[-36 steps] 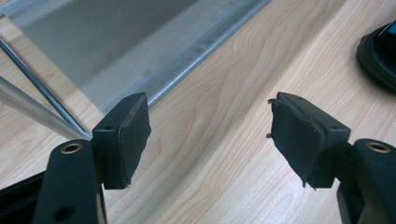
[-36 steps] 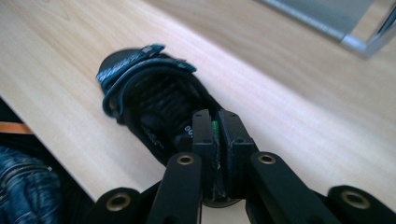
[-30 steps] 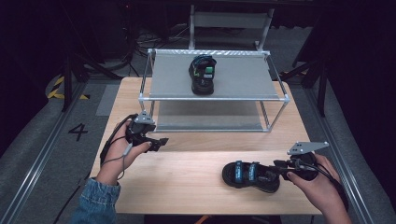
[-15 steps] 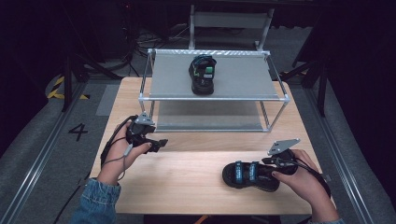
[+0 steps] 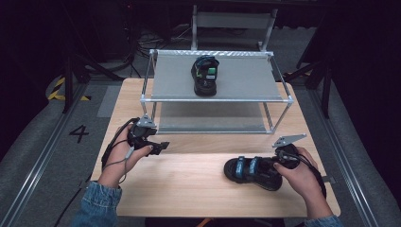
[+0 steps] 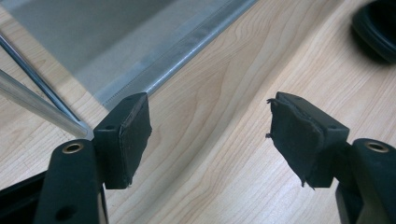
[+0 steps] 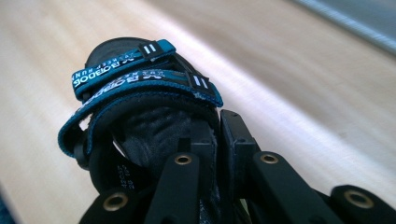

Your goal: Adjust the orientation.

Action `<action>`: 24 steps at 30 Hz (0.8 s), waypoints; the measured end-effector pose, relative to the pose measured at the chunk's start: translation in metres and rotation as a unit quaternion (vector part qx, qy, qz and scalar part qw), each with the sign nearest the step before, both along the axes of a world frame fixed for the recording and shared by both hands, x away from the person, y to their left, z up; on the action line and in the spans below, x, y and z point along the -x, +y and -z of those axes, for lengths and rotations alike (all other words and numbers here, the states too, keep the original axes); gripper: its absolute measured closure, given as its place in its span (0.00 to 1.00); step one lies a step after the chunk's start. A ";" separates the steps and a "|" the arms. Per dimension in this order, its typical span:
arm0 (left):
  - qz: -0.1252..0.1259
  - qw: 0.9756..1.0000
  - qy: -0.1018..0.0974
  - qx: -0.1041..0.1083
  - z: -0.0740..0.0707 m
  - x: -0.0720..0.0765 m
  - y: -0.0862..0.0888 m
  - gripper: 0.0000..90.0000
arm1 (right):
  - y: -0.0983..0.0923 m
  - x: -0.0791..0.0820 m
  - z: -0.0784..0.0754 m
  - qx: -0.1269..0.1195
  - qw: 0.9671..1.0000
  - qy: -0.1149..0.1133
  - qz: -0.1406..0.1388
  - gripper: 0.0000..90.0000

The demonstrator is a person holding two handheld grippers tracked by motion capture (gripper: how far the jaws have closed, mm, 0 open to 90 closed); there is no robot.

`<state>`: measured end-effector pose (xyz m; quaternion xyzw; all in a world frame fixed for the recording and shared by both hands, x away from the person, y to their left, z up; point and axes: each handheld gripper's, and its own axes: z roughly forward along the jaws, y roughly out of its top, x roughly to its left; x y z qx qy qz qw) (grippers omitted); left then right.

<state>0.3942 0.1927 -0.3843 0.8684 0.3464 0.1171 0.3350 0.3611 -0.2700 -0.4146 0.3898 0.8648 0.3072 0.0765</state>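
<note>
Sandal (image 5: pixel 253 172) work comes first: a black sandal with teal hook-and-loop straps lies on its sole on the wooden table (image 5: pixel 189 189), at about four o'clock from the table's middle, its toe toward nine o'clock. It looks light, with a thick rubbery sole that should flex a little and soft fabric straps that would fold under a pinch; the stiffer heel rim seems the surest place to hold, since straps alone could let it swing. The right gripper (image 5: pixel 279 163) has just closed its jaws there, and in the right gripper view they stand nearly together, pinching the back edge of the sandal (image 7: pixel 140 116). The footbed shows a ridged, grippy texture, so slipping seems unlikely. At about nine o'clock, the left gripper (image 5: pixel 158 146) rests in the hand with its jaws well apart and nothing between them, its worn black pads (image 6: pixel 128 135) over bare, smooth pale wood. Toward twelve o'clock stands a metal-tube rack (image 5: pixel 217 99) with flat grey shelves; a matching sandal (image 5: pixel 205 75) sits on the top one.
</note>
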 end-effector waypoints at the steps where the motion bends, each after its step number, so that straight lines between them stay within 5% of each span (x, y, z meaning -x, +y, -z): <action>1: 0.001 1.000 -0.003 -0.002 0.000 0.000 0.000 0.33 | 0.000 -0.004 -0.001 -0.004 1.000 -0.003 0.017 0.95; 5: -0.001 1.000 -0.001 -0.004 0.001 -0.001 0.000 0.33 | -0.005 -0.017 0.002 -0.010 0.998 -0.006 0.063 0.94; 9: -0.002 1.000 0.002 -0.007 0.003 -0.001 0.000 0.33 | -0.008 -0.022 0.007 -0.009 0.997 -0.003 0.072 0.89; 13: -0.002 1.000 0.001 -0.007 0.004 -0.002 0.000 0.33 | -0.013 -0.018 0.005 -0.021 0.997 -0.011 0.067 0.69; 19: 0.001 1.000 0.005 -0.007 0.004 -0.004 -0.002 0.33 | -0.020 -0.002 -0.020 -0.021 0.997 -0.030 0.067 0.61; 24: 0.009 1.000 0.002 -0.008 0.004 -0.006 -0.005 0.33 | -0.025 0.010 -0.031 -0.002 0.997 -0.023 0.075 0.61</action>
